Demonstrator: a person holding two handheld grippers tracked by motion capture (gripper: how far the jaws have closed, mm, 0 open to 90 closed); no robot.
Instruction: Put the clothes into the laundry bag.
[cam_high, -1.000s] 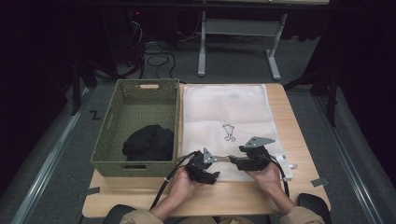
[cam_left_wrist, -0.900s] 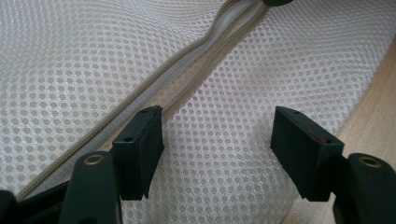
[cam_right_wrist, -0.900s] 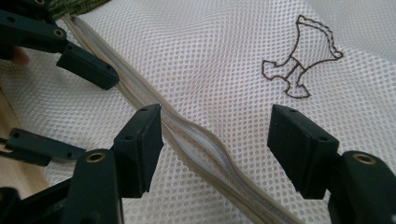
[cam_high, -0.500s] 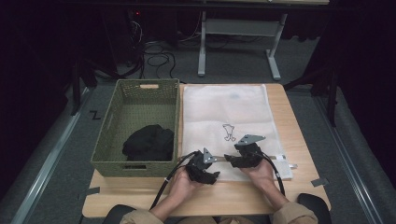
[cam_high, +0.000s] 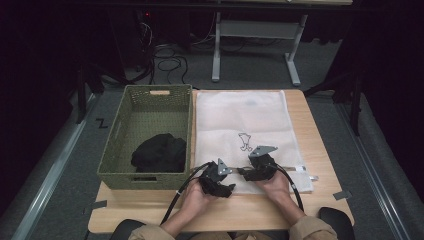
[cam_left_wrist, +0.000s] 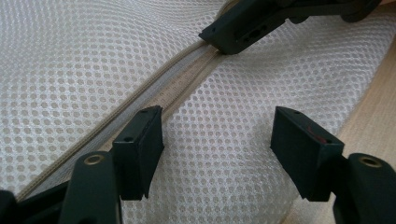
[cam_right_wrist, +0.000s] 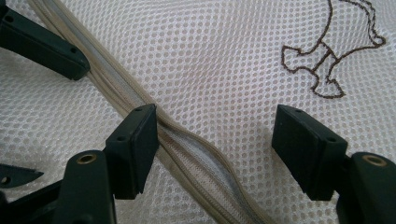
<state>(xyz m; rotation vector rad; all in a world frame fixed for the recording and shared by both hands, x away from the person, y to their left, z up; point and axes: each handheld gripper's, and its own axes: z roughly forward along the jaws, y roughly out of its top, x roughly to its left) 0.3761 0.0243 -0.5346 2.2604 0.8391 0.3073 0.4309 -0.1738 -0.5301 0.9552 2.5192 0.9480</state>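
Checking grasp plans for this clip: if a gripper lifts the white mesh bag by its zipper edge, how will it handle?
The mesh bag is probably floppy: it lies flat on the table and bulges near the zipper. It is likely light, being thin open netting. It may slide when pushed, since nothing pins it.

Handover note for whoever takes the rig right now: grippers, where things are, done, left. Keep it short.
Left gripper: open, jaws straddling mesh beside the zipper, gripping nothing.
Right gripper: open, jaws just widened, one pad against the zipper, nothing clamped.
Mesh laundry bag: flat on the table, zipper along its near edge, both grippers on it there.
Black garment: in the green basket left of the bag.
Done: grippers placed at the zipper.
Left: probably open the bag, move the garment in; whether the zipper is already partly open is unclear.
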